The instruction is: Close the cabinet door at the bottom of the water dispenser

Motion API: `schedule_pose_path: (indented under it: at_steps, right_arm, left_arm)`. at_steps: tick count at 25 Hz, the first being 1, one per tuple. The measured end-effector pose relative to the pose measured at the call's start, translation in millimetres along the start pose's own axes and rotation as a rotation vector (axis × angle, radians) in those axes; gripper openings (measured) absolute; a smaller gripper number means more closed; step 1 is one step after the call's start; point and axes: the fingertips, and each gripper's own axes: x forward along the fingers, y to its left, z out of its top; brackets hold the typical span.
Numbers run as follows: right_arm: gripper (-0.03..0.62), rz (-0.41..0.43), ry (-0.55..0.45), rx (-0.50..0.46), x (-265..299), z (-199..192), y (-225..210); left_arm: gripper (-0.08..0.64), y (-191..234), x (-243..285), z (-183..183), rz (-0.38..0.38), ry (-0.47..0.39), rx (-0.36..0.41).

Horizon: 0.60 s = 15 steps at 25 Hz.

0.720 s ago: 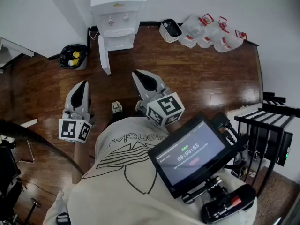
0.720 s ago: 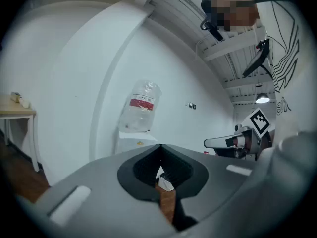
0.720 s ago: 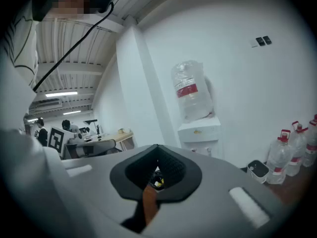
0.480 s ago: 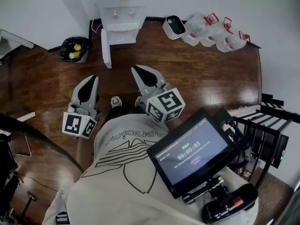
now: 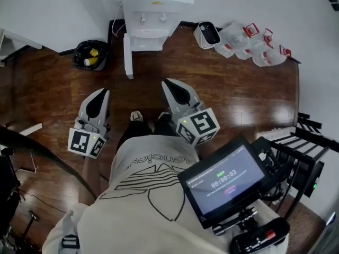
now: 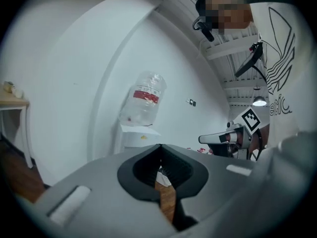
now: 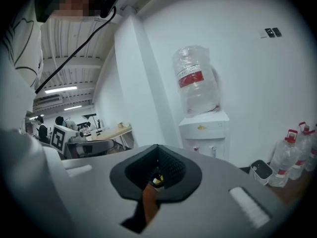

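Note:
The white water dispenser (image 5: 151, 12) stands against the far wall with a clear bottle (image 7: 195, 83) on top. Its bottom cabinet door (image 5: 127, 57) is open and sticks out toward me from the left side, seen edge-on. My left gripper (image 5: 103, 91) and right gripper (image 5: 167, 82) hover over the wood floor, well short of the door, both pointing at the dispenser. Both are shut with nothing in them. In the left gripper view the jaws meet in front of the dispenser (image 6: 134, 135). The right gripper view shows the dispenser (image 7: 205, 130) up and to the right of the jaws.
A black bin (image 5: 91, 55) with yellow rubbish sits left of the dispenser. To its right are a small white container (image 5: 207, 35) and several empty water bottles (image 5: 253, 41). A black rack (image 5: 303, 142) stands at the right wall, and a screen (image 5: 228, 181) hangs on my chest.
The dispenser and its open door have shifted right and nearer in the head view as the person stepped forward. Both grippers stayed shut and kept pointing at it.

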Motion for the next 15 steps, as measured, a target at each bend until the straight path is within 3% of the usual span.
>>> schedule_pose_path:
  at_steps: [3,7,8,10,13,15]
  right_arm:
    - [0.003,-0.036,0.038,0.034,16,-17,-23]
    - [0.003,-0.056,0.084,0.138,21,-55,-59]
    - [0.003,-0.051,0.089,0.163,25,-66,-69]
    - [0.003,-0.034,0.103,0.197,33,-87,-91]
    - [0.003,-0.027,0.111,0.199,49,-115,-129]
    - [0.003,-0.038,0.09,0.194,61,-129,-152]
  left_arm:
    - [0.02,21,31,-23,-0.031,0.073,-0.028]
    - [0.021,15,66,-69,-0.054,0.181,-0.08]
    - [0.067,13,75,-83,-0.052,0.22,-0.087]
    - [0.084,11,91,-112,-0.025,0.279,-0.103]
    - [0.074,10,117,-145,0.024,0.28,-0.129]
    - [0.059,8,132,-165,0.014,0.267,-0.125]
